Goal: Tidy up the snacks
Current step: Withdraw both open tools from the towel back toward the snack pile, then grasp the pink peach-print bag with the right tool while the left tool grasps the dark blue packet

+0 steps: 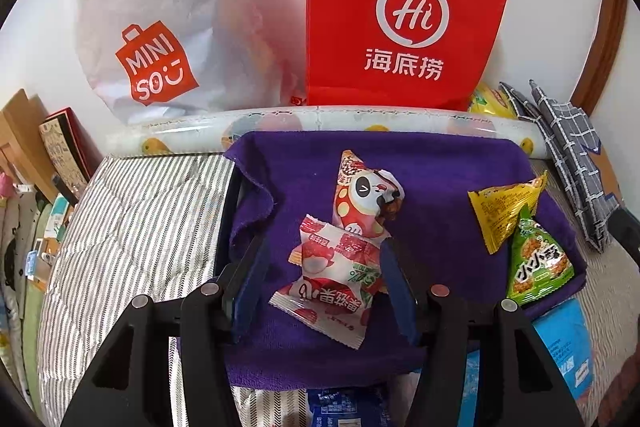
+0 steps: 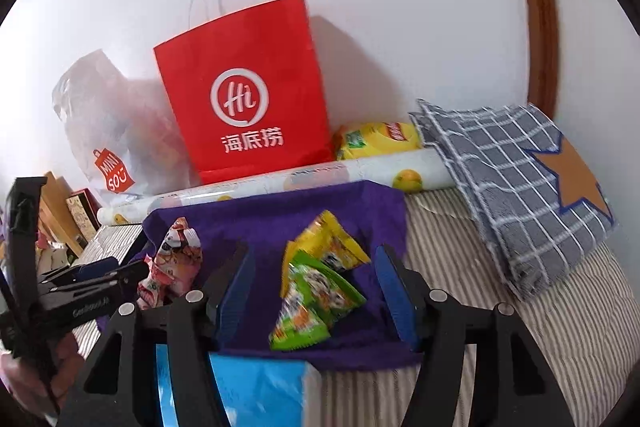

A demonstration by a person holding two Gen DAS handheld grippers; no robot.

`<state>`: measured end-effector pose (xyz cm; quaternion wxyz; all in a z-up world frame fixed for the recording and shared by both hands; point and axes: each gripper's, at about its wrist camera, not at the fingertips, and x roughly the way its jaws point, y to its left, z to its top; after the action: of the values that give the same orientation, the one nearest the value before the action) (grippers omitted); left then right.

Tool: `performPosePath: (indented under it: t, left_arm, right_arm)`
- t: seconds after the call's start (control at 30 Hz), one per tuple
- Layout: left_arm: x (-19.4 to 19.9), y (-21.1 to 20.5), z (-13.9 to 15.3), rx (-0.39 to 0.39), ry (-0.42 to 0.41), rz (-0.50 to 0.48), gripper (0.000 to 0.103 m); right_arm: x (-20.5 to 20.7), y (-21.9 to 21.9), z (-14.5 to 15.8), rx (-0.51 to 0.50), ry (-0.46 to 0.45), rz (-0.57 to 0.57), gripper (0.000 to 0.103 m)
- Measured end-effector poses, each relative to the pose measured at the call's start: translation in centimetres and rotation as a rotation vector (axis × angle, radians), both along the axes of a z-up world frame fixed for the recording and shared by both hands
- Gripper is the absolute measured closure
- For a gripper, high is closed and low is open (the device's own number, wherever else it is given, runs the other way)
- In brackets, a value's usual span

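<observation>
Black frames and blue pads of the left gripper [image 1: 322,279] fill the foreground, jaws spread around a red-and-white snack packet [image 1: 332,279] without visibly pressing it. It lies on a purple towel [image 1: 440,163] over striped bedding [image 1: 136,227]. Four packets rest there: that one, a panda-print packet [image 1: 368,199] touching it, and a yellow packet [image 1: 504,211] overlapping a green packet [image 1: 538,263] at right. Behind stand two bags, a white plastic bag [image 1: 160,39] and a red paper bag [image 1: 404,15].

From the right wrist, the right gripper [image 2: 314,291] hangs spread above the green and yellow pair, touching neither; a checked cloth [image 2: 508,179] lies right.
</observation>
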<state>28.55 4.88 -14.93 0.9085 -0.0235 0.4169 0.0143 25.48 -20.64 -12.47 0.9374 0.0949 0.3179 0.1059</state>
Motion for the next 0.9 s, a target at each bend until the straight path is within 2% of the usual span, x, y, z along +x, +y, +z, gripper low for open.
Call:
performPosePath:
  t: [0.27, 0.3, 0.33, 0.37, 0.4, 0.6, 0.77, 0.9]
  left_arm:
    - [-0.5, -0.4, 0.4, 0.006, -0.015, -0.013, 0.046]
    - [-0.6, -0.3, 0.5, 0.0, -0.014, -0.014, 0.046]
    - [-0.7, -0.3, 0.7, -0.007, -0.016, -0.014, 0.045]
    - [-0.8, -0.2, 0.9, -0.015, -0.02, -0.014, 0.045]
    - [-1.0, -0.1, 1.2, -0.022, -0.022, -0.012, 0.043]
    - [-3.6, 0.5, 2.7, -0.095, -0.033, -0.031, 0.039]
    - [-6.9, 1.2, 3.3, -0.032, -0.037, -0.035, 0.033]
    - [-8.9, 2.4, 3.2, -0.004, -0.019, -0.032, 0.031]
  right_arm:
    - [-5.2, -3.3, -1.1, -0.125, 0.085, -0.054, 0.044]
    - [-5.9, -3.6, -1.7, -0.132, 0.106, -0.055, 0.044]
    - [-6.5, -3.7, -2.2, -0.136, 0.131, -0.059, 0.05]
    - [-6.9, -3.8, -2.7, -0.137, 0.147, -0.059, 0.057]
    - [-7.4, -3.8, -3.3, -0.133, 0.172, -0.05, 0.059]
    - [-8.9, -3.1, -5.3, -0.08, 0.235, -0.019, 0.06]
    - [-8.5, -2.2, -7.0, -0.092, 0.27, -0.019, 0.06]
    - [-7.7, -2.1, -8.3, -0.034, 0.3, -0.01, 0.059]
